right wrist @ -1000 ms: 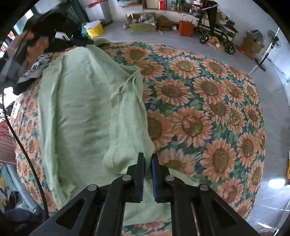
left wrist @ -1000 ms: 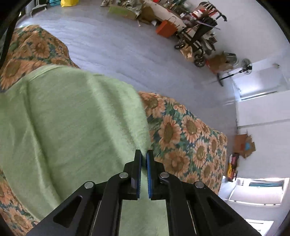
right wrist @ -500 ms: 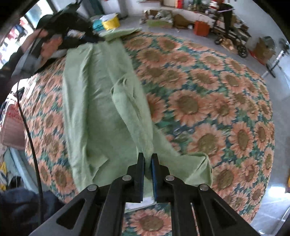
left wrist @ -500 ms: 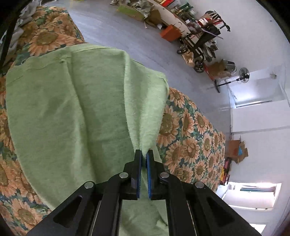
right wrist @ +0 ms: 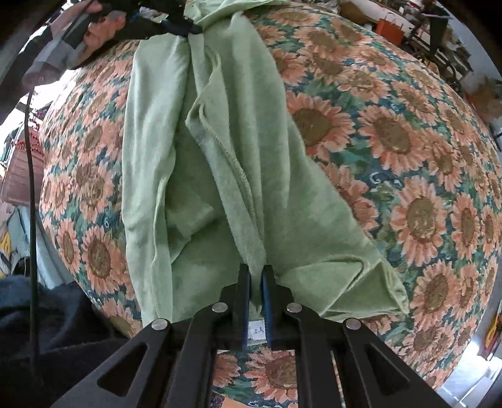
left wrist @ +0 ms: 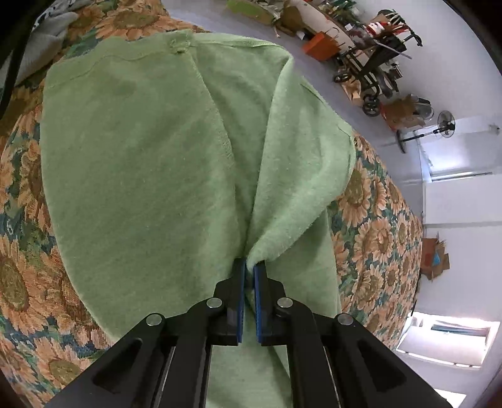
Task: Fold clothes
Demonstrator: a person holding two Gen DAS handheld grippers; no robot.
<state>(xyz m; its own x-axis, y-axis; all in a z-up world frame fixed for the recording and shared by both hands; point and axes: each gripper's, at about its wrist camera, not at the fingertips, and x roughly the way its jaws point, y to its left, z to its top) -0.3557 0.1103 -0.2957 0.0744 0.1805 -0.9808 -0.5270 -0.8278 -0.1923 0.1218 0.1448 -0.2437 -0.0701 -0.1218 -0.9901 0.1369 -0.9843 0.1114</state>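
A light green garment (left wrist: 150, 163) lies stretched lengthwise over a sunflower-print cover (left wrist: 376, 232). My left gripper (left wrist: 249, 266) is shut on a pinched fold of its cloth, which fans out ahead of the jaws. In the right wrist view the same green garment (right wrist: 219, 175) runs from top to bottom, creased down its middle. My right gripper (right wrist: 255, 270) is shut on its near end, with a small white label showing between the fingers. At the top of that view the left gripper (right wrist: 185, 26), held by a hand (right wrist: 100, 26), pinches the far end.
The sunflower cover (right wrist: 392, 141) spreads wide to the right of the garment. Grey floor (left wrist: 219, 12) lies beyond the bed, with an orange bag (left wrist: 320, 47), a black stroller (left wrist: 376, 59) and a standing fan (left wrist: 439, 125) along the wall. Dark cloth (right wrist: 47, 320) lies at lower left.
Both grippers have carried the garment across the bed and lower. It now lies drawn out longer and flatter on the cover, and more of the sunflower print shows to its left.
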